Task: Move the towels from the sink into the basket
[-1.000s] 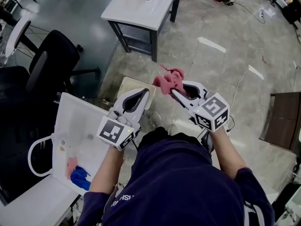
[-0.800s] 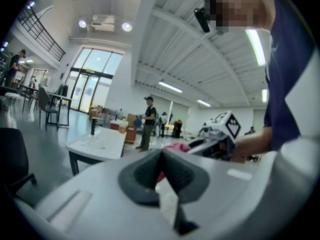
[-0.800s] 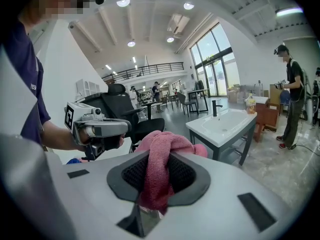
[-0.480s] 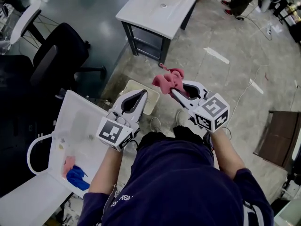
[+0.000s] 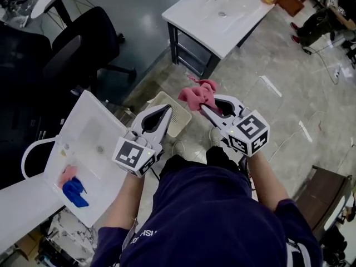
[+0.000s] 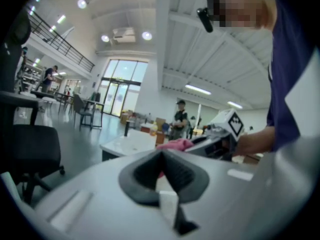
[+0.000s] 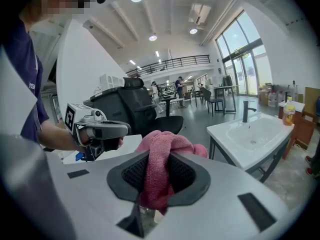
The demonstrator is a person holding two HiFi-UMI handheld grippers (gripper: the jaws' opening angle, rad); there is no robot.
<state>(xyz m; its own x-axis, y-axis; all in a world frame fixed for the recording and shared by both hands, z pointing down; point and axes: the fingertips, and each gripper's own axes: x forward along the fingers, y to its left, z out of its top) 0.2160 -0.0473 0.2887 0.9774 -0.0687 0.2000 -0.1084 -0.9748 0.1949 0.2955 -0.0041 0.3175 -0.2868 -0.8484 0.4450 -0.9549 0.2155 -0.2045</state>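
Observation:
My right gripper [image 5: 204,105] is shut on a pink towel [image 5: 199,95], which bunches up above the jaws and hangs between the pads [image 7: 159,170]. My left gripper [image 5: 166,109] is shut with nothing in it; its pads meet in the left gripper view [image 6: 162,155]. Both are held out at chest height, side by side. A cream basket [image 5: 179,124] stands on the floor below and between them, partly hidden by the left gripper. The white sink [image 5: 90,141] lies at the left, with a blue towel [image 5: 73,191] and a pink cloth [image 5: 66,174] in it.
A second white sink on a dark frame [image 5: 219,16] stands ahead on the floor. Black office chairs [image 5: 78,52] crowd the upper left. A brown cabinet [image 5: 320,191] is at the lower right. People stand far off in the hall.
The view has swung: the sink with the blue towel has slid to the lower left and the far sink to the right. Both grippers keep their grip and spacing, and more of the basket shows.

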